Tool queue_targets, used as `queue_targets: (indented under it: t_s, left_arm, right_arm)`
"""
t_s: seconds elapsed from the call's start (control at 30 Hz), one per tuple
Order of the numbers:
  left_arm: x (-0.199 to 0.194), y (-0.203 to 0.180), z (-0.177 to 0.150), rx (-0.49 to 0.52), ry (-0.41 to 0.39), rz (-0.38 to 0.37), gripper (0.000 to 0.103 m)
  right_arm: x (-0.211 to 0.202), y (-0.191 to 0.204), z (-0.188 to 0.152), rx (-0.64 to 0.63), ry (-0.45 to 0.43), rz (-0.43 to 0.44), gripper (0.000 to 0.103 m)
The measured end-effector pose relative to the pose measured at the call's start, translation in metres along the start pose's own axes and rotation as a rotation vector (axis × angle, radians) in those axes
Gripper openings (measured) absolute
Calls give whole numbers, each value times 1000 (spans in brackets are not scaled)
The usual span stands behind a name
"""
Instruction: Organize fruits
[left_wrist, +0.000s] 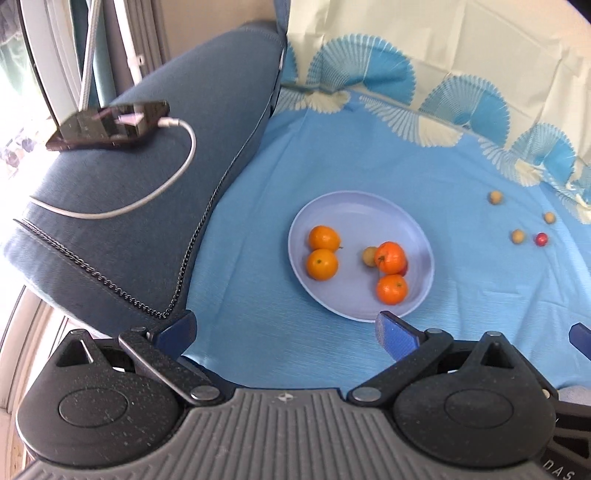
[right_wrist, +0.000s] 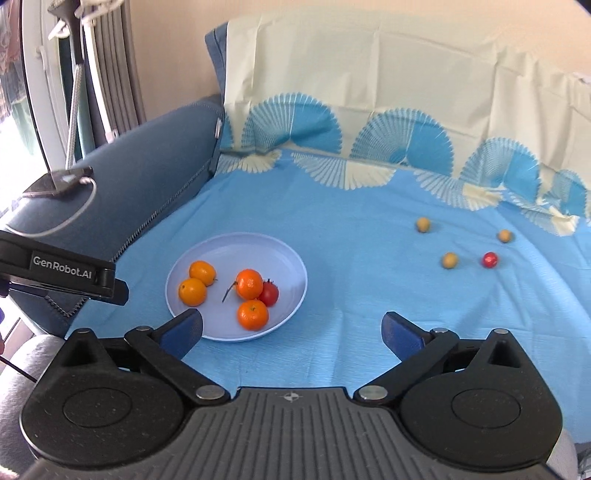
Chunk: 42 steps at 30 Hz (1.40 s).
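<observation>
A pale lilac plate (left_wrist: 402, 221) (right_wrist: 280, 258) lies on the blue cloth. It holds several oranges (left_wrist: 322, 263) (right_wrist: 252, 314), a small tan fruit (left_wrist: 368, 255) and a red fruit (right_wrist: 269, 293). Three tan fruits (left_wrist: 495, 197) (right_wrist: 423, 224) and one red fruit (left_wrist: 541, 239) (right_wrist: 490, 259) lie loose on the cloth to the right. My left gripper (left_wrist: 286, 328) is open and empty, just short of the plate's near rim. My right gripper (right_wrist: 291, 328) is open and empty, near the plate's front right edge.
A blue sofa armrest (left_wrist: 140, 206) (right_wrist: 155, 155) rises at the left, with a phone (left_wrist: 110, 123) and white charging cable (left_wrist: 173, 177) on it. The cloth-draped backrest (right_wrist: 369, 92) stands behind. The left gripper's body (right_wrist: 62, 271) shows at the left of the right wrist view.
</observation>
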<state>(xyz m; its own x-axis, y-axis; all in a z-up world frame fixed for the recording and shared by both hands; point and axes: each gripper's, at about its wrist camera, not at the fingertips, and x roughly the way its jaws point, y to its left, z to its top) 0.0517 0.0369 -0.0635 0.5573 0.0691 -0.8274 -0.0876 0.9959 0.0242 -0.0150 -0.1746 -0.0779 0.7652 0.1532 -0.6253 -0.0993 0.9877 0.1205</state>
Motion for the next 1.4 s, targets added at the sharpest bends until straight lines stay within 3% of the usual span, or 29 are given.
queue_targets:
  t_s: [0.53, 0.87, 1.4]
  left_arm:
    - [-50, -14, -28, 53, -81, 3, 103]
    - [-60, -18, -30, 76, -116, 15, 103]
    - [-49, -29, -26, 121, -94, 31, 103]
  right_arm:
    - [-67, 11, -12, -15, -118, 5, 102]
    - [-76, 12, -12, -22, -139, 5, 102]
    - [-71, 7, -9, -5, -133, -9, 102]
